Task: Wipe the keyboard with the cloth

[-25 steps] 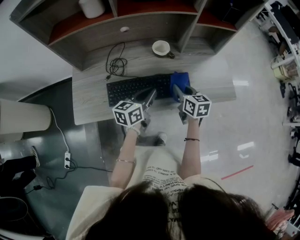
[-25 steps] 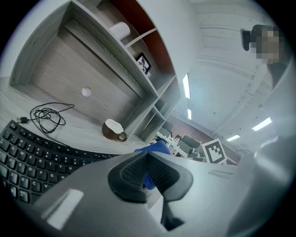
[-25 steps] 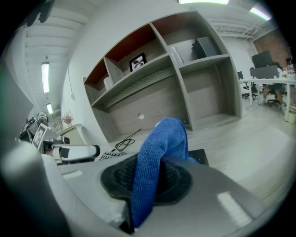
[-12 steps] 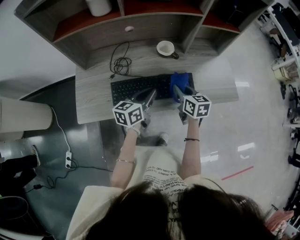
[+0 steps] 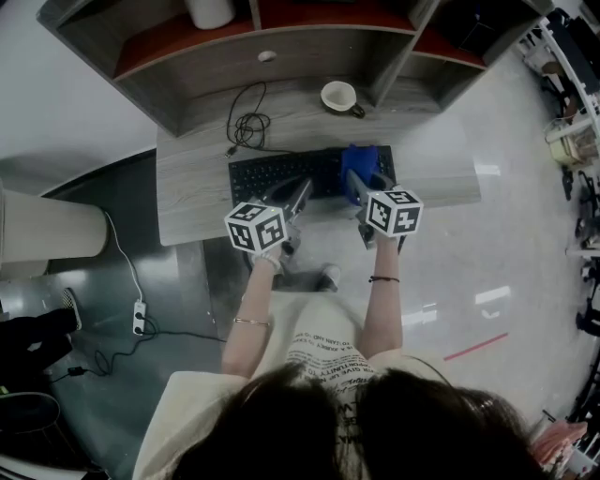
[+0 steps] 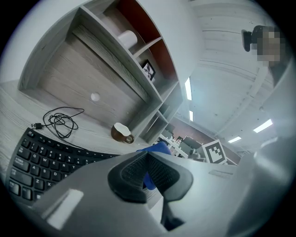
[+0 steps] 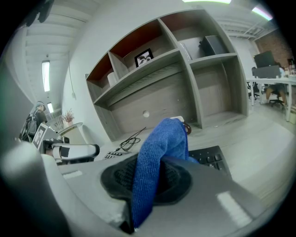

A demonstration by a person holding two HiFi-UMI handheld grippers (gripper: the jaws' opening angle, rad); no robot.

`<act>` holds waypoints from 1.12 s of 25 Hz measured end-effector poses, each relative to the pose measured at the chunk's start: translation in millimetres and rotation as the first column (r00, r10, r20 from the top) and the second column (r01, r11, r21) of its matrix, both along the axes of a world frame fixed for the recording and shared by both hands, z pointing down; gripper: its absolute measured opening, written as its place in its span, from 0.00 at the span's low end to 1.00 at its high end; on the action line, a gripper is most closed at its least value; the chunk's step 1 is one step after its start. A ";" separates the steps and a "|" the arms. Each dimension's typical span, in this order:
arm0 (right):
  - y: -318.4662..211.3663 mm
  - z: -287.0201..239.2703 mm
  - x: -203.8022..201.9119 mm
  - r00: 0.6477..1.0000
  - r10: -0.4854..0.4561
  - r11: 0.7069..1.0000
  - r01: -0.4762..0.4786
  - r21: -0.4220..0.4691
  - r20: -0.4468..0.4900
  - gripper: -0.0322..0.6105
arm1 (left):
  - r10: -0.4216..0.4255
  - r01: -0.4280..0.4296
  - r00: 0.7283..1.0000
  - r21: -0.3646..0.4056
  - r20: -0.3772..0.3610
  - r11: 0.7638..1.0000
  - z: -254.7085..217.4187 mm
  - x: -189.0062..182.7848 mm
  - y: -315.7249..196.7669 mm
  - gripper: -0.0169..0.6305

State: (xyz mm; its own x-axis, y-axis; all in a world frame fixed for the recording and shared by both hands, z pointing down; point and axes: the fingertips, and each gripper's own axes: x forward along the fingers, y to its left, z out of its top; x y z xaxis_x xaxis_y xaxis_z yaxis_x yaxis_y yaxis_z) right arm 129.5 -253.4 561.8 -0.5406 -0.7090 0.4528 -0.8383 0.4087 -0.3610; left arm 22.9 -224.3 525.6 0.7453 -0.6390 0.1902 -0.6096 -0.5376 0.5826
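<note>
Since a second ago the cloth has travelled left along the keyboard: a strip of keys now shows to its right, where earlier the cloth covered that end. In the head view both grippers keep the same places.

The right gripper (image 7: 150,180) has its jaws clamped on the blue cloth (image 7: 162,139), which rises in a fold from between the pads and drapes forward. From the head view, the right gripper (image 5: 355,177) presses that cloth (image 5: 362,157) down on the right part of the keyboard (image 5: 277,173), near the desk's front edge.

The left gripper (image 6: 148,172) has its pads closed together with nothing between them; the blue seen past them is the cloth further off. It reaches over the front edge of the desk (image 5: 197,202) with its tips (image 5: 302,187) over the middle of the keyboard, just left of the cloth.

The black keyboard runs along the front edge, its left end nearer the left side of the desk. Behind its left half lies a coiled black cable (image 5: 246,127). Toward the back edge, right of centre, a cup (image 5: 339,97) stands beside an upright of the shelf unit (image 5: 281,45). A white roll (image 5: 208,11) sits on an upper shelf, and a small framed picture (image 7: 144,57) on another.
</note>
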 end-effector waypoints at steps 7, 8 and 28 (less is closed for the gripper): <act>-0.8 0.1 -13.2 1.000 -0.010 1.000 0.010 0.002 0.000 0.14 | -0.009 0.009 1.000 0.000 0.002 1.000 0.6 -12.7 0.4 0.01; -0.8 0.1 -15.6 1.000 -0.011 1.000 0.011 0.002 0.000 0.14 | -0.011 0.011 1.000 0.000 0.001 1.000 0.6 -14.8 0.6 0.01; 0.3 0.2 -44.9 1.000 -0.011 1.000 0.011 -0.001 0.002 0.14 | -0.014 0.014 1.000 -0.006 0.006 1.000 0.6 -45.7 3.4 0.01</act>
